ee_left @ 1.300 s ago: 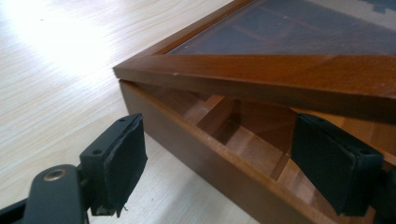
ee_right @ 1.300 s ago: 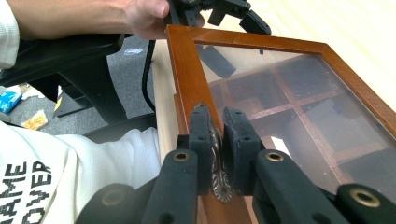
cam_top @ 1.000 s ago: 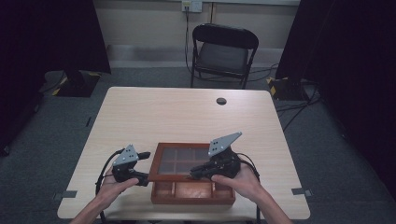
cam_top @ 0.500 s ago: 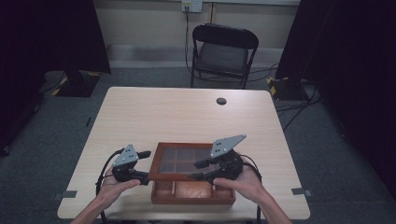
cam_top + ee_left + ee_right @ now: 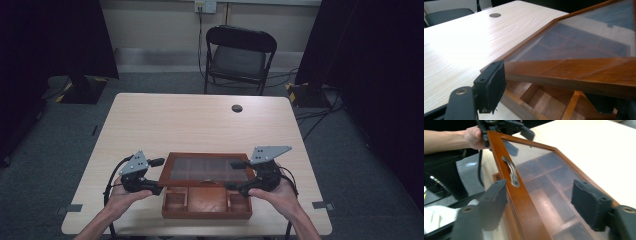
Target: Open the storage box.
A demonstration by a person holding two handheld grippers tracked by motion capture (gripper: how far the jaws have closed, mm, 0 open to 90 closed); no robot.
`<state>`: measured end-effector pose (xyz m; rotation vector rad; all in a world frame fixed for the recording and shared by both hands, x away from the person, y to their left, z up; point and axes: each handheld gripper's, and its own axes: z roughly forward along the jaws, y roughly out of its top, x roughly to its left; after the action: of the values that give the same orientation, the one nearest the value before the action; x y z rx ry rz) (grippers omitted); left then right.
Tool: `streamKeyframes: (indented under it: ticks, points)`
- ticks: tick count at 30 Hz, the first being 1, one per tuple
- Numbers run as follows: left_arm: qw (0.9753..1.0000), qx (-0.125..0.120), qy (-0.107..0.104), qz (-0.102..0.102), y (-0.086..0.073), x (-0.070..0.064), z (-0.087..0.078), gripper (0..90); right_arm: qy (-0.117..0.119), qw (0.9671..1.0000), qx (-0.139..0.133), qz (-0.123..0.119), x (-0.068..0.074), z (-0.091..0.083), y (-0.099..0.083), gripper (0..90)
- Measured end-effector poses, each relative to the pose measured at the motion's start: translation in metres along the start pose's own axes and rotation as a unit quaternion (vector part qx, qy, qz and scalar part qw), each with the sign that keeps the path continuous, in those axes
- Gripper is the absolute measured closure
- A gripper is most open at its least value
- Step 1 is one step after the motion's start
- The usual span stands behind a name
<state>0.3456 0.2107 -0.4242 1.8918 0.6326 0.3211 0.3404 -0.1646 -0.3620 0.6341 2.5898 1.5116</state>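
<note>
- Wooden box (image 5: 206,202) sits at the near edge of the counter (image 5: 200,120), centred; its glass-paned lid (image 5: 210,169) is tilted up, near edge raised.
- High view: near compartments exposed; tool jaw contact too small to make out there.
- Left tool (image 5: 150,175) at the lid's left corner. Left gripper view: one pad (image 5: 490,86) sits beside the lid frame; the other jaw is cut off at lower right, so grip cannot be told.
- Right tool (image 5: 239,176) at the lid's right corner. Right gripper view: jaws spread, lid frame and metal handle (image 5: 511,171) between them, far pad clear of the wood.
- Both hands low, forearms entering from the near edge.
- Folding chair (image 5: 239,56) beyond the counter.
</note>
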Motion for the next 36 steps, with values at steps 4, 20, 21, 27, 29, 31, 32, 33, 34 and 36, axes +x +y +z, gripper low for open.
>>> streamKeyframes:
  ticks: [4,20,21,27,29,31,32,33,34,36]
  points:
    - [0.9999,-0.007,0.005,0.008,0.009,0.000,0.000,23.8,-0.020,0.9997,-0.016,0.005,-0.004,-0.009,-0.006,21.8]
    - [0.9996,-0.024,0.010,0.012,0.028,0.007,0.003,32.5,-0.091,0.9945,-0.035,0.038,-0.034,-0.019,-0.021,28.3]
    - [0.9995,-0.025,0.011,0.012,0.029,0.007,0.003,32.7,-0.092,0.9941,-0.038,0.042,-0.036,-0.019,-0.022,29.2]
    - [0.9997,-0.018,0.011,0.013,0.034,0.009,0.004,35.5,-0.092,0.9930,-0.052,0.052,-0.043,-0.019,-0.021,35.8]
    - [0.9997,-0.018,0.013,0.010,0.037,0.010,0.006,36.8,-0.095,0.9928,-0.052,0.051,-0.044,-0.018,-0.020,36.9]
    - [0.9997,-0.017,0.012,0.011,0.039,0.010,0.007,37.7,-0.097,0.9925,-0.049,0.054,-0.045,-0.017,-0.019,37.3]
    - [0.9997,-0.018,0.011,0.010,0.039,0.010,0.008,37.9,-0.096,0.9925,-0.050,0.056,-0.046,-0.017,-0.018,37.6]
    - [0.9997,-0.017,0.013,0.010,0.039,0.011,0.008,37.9,-0.094,0.9926,-0.051,0.057,-0.047,-0.017,-0.018,37.8]
    - [0.9997,-0.017,0.013,0.010,0.039,0.011,0.008,37.9,-0.094,0.9926,-0.051,0.057,-0.047,-0.017,-0.018,37.8]
    - [0.9997,-0.020,0.015,0.001,0.039,0.011,0.009,37.2,-0.095,0.9923,-0.053,0.060,-0.048,-0.017,-0.017,39.2]
